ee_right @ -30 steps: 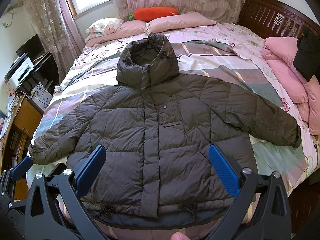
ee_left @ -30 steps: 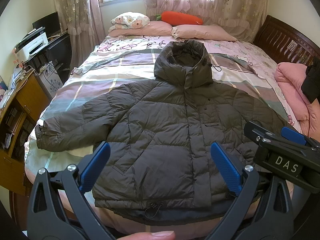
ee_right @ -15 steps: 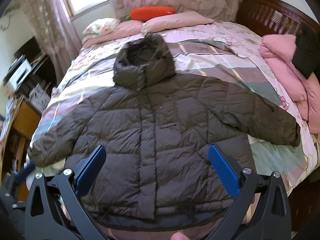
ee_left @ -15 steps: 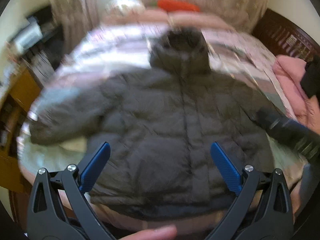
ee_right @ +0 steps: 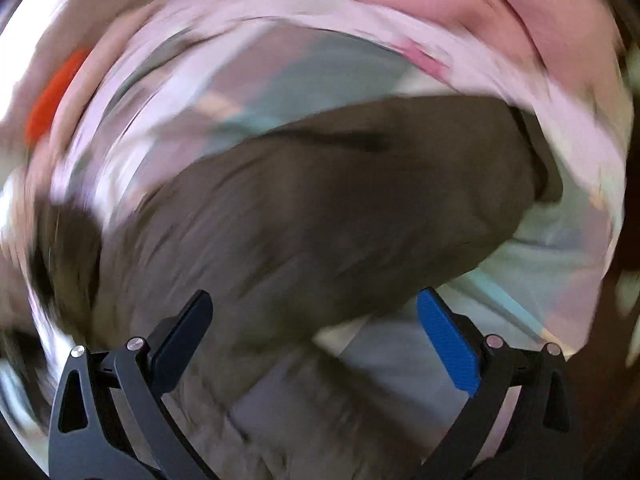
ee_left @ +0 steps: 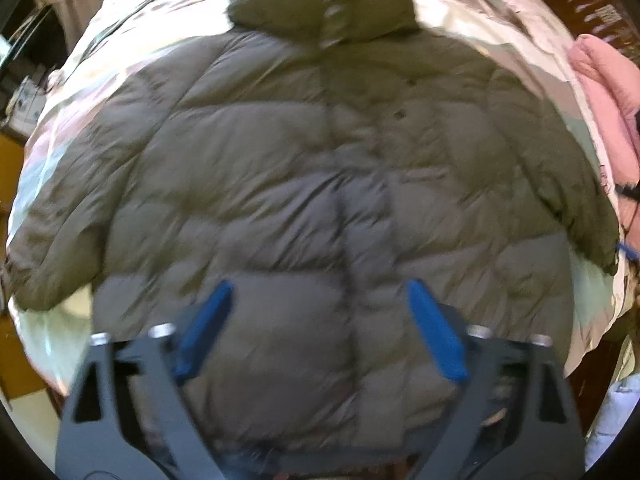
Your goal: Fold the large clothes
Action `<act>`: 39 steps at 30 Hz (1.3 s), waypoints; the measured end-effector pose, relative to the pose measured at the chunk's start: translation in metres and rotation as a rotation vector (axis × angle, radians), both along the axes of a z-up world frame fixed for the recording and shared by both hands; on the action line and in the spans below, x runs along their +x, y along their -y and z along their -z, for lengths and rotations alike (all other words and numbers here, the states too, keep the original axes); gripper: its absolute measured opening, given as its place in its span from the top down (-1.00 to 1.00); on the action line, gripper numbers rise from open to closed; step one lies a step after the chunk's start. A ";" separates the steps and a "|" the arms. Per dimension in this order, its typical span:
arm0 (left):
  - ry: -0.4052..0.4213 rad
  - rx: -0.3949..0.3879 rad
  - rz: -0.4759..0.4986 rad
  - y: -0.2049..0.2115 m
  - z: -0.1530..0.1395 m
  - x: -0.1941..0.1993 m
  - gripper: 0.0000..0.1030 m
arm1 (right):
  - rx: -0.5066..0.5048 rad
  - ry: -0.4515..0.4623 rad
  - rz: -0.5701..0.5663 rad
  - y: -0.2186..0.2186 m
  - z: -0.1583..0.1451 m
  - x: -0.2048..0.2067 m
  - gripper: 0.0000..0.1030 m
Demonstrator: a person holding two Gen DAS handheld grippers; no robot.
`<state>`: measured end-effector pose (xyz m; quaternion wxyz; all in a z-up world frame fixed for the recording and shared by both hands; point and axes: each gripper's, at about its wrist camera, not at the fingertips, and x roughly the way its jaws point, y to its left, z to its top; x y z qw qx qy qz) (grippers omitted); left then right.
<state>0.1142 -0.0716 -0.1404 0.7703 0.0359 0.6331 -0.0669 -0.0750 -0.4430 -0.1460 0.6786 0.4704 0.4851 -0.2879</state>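
A dark olive hooded puffer jacket (ee_left: 320,160) lies front up on the bed, sleeves spread out to both sides. My left gripper (ee_left: 320,320) is open and empty, close above the jacket's lower front. My right gripper (ee_right: 316,328) is open and empty. It hovers over the jacket's right sleeve (ee_right: 340,200), whose cuff (ee_right: 528,168) lies toward the right. Both views are blurred by motion.
The jacket lies on a striped bedspread (ee_left: 100,80). A pink quilt (ee_left: 604,100) is bunched at the bed's right side and also shows in the right wrist view (ee_right: 460,8). An orange cushion (ee_right: 52,96) lies near the head of the bed. Wooden furniture (ee_left: 8,160) stands left.
Both grippers have moved down and closer to the jacket. The right gripper has swung right and rotated over the right sleeve. Both stay open.
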 end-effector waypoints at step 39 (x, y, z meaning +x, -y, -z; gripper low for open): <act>-0.205 -0.366 -0.268 -0.078 -0.044 -0.049 -0.90 | 0.212 0.245 -0.550 -0.139 -0.098 0.035 -0.91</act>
